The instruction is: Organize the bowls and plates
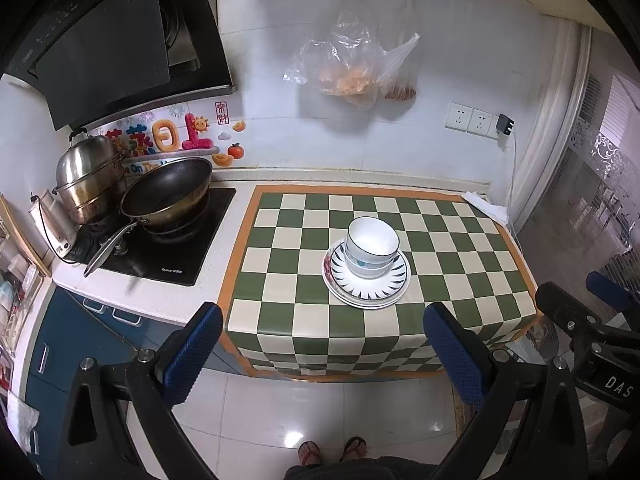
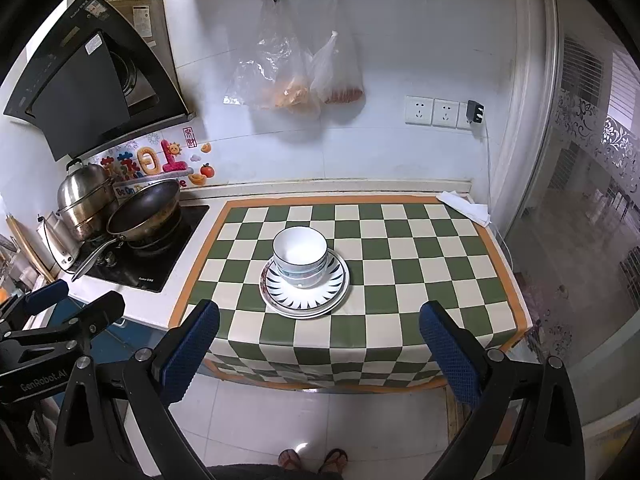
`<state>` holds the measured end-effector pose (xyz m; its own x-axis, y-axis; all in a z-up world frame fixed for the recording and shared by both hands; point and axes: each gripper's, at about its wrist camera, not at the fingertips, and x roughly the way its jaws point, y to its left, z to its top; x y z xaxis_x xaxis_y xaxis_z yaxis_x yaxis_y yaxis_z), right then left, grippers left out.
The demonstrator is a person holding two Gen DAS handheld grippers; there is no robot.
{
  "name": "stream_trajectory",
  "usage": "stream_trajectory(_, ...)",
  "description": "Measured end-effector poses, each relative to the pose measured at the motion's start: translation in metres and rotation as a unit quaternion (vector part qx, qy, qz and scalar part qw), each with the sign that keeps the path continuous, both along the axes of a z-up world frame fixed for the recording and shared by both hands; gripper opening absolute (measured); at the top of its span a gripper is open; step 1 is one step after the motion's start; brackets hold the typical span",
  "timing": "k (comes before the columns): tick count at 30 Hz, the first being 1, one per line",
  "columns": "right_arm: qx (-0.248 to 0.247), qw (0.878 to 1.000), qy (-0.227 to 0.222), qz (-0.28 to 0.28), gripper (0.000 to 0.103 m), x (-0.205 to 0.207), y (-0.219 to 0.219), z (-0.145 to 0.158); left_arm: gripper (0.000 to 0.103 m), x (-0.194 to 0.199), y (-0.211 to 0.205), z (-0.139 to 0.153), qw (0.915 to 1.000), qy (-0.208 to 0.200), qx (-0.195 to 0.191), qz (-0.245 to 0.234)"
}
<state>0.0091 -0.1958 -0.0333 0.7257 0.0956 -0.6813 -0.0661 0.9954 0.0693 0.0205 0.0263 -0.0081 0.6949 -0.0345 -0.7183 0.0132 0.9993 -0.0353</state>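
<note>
Stacked white bowls [image 1: 371,249] with blue trim sit on stacked plates [image 1: 366,286], the top one with a dark ray pattern, in the middle of the green-and-cream checked cloth [image 1: 288,272]. The same bowls [image 2: 300,256] and plates [image 2: 305,296] show in the right wrist view. My left gripper [image 1: 324,340] is open and empty, held back over the floor in front of the counter. My right gripper [image 2: 320,344] is open and empty too, beside the left one and equally far from the stack.
A wok [image 1: 168,196] and a steel steamer pot [image 1: 90,176] stand on the black hob at the left, with a kettle [image 1: 54,220] beside them. Plastic bags [image 1: 352,68] hang on the wall. A folded white cloth [image 1: 486,206] lies at the back right corner. A glass door [image 2: 592,240] is to the right.
</note>
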Motion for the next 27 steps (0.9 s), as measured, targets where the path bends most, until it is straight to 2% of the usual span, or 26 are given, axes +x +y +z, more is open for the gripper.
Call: stream_trajectory(27,-0.001,1.0,0.0,-0.004,0.102,0.0009,-0.0026,0.0005,0.103,0.0019,0.0006,0.0012,1.0,-0.001,0.001,-0.003)
